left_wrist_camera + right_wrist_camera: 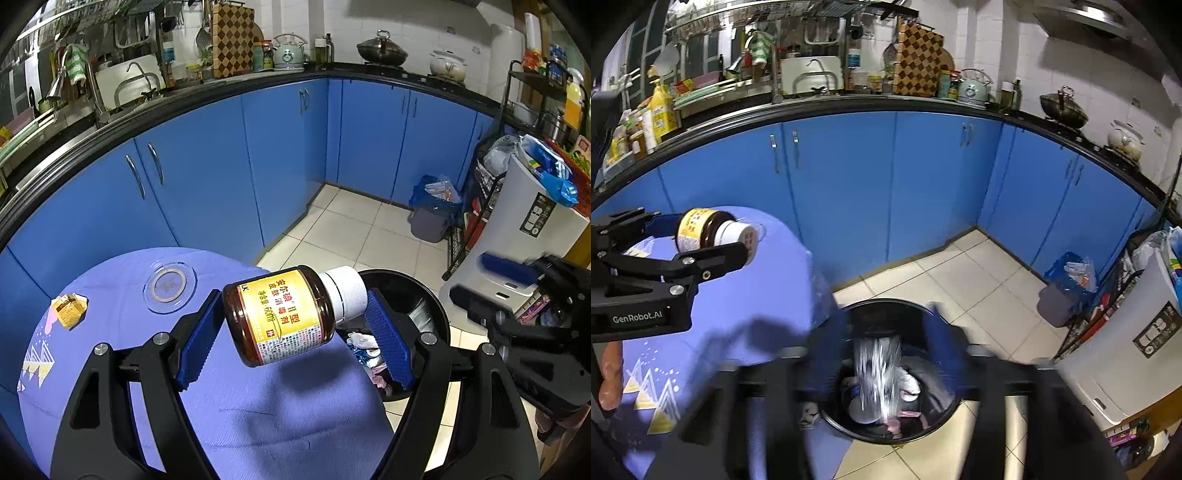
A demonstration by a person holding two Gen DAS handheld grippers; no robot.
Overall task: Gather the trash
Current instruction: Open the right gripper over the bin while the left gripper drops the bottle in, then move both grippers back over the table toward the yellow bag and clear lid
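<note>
A brown bottle [284, 317] with a yellow label and white cap lies crosswise in my left gripper [293, 306], which is shut on it end to end, one pad on its base and one on its cap. It hangs over the edge of the purple-clothed table [258, 413], beside the round black bin [424, 291]. The right wrist view shows the same bottle [701, 229] in that left gripper [716, 238]. My right gripper [886, 343] is blurred and open above the bin [938, 417]; a blurred silvery piece [879, 373] is between its fingers, untouched. A crumpled yellow carton [68, 310] lies on the table.
A clear glass dish [170, 286] sits on the table. Blue cabinets [207, 177] run behind. A small grey bin with a blue bag [432, 214] stands in the corner, beside a black rack [476, 206] and a white appliance [517, 229]. A hand [609, 376] shows at left.
</note>
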